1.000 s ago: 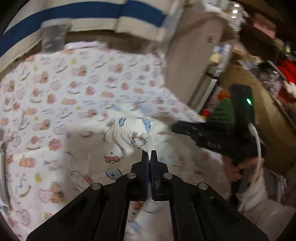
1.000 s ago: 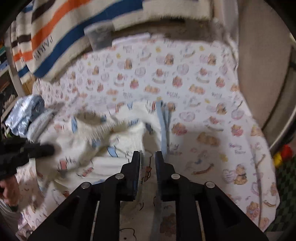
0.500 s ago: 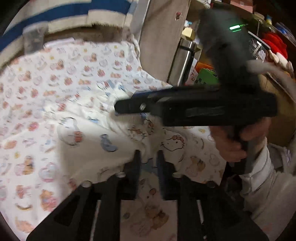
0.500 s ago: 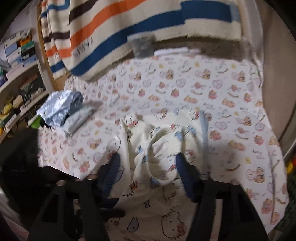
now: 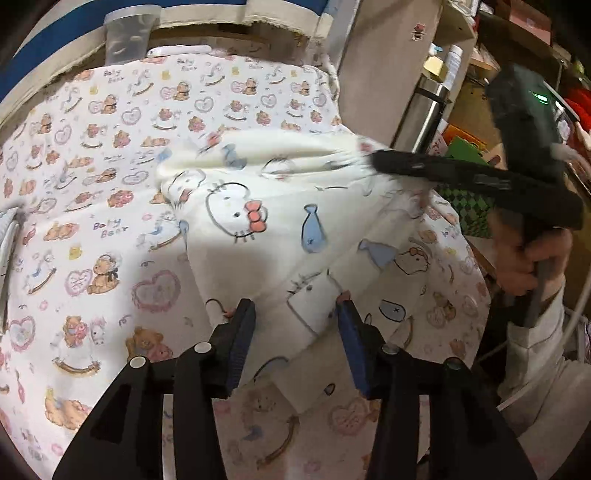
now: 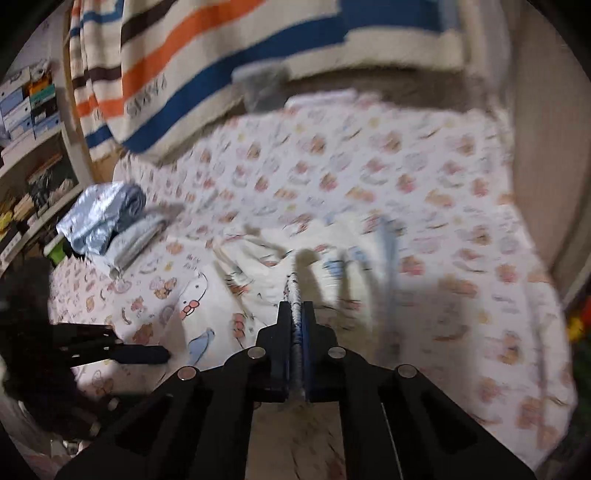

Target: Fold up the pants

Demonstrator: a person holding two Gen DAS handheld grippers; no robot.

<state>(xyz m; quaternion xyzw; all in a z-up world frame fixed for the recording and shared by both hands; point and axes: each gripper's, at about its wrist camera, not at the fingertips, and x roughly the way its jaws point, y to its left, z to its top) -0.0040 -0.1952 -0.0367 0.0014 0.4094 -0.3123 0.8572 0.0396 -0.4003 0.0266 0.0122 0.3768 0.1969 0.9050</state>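
Surface: bed sheet [image 5: 110, 155], white w/ bear and heart print, spread flat; fills most of both views.
Pants: cream pants [image 5: 280, 221] w/ cat-face, bow and blue tie print; lie mid-sheet, bunched at far end, one flat part running toward left gripper. In right wrist view the cloth is blurred.
Left gripper [image 5: 295, 314]: jaws apart and opening; blue pads either side of a flat strip of the pants, not pressing it. No hold.
Right gripper [image 6: 294, 310]: jaws closed tight on a thin fold of the pants; cloth edge sticks out past the tips. Seen from left wrist view [image 5: 373, 160] it pinches the far bunched end, cloth pulled into a ridge.
Hand [image 5: 524, 254]: person's right hand on the gripper handle, pale sleeve [image 5: 539, 354] below it.
Blanket: striped blanket [image 6: 229, 55], cream w/ orange, blue, brown bands, hangs at far side of sheet.
Other laundry: folded blue-grey clothes [image 6: 107, 221] at left edge of sheet, well apart from pants.
Cup: clear plastic cup [image 5: 127, 35] at far edge, by blanket.
Shelves [image 6: 26, 122]: boxes, left of bed; blurred.
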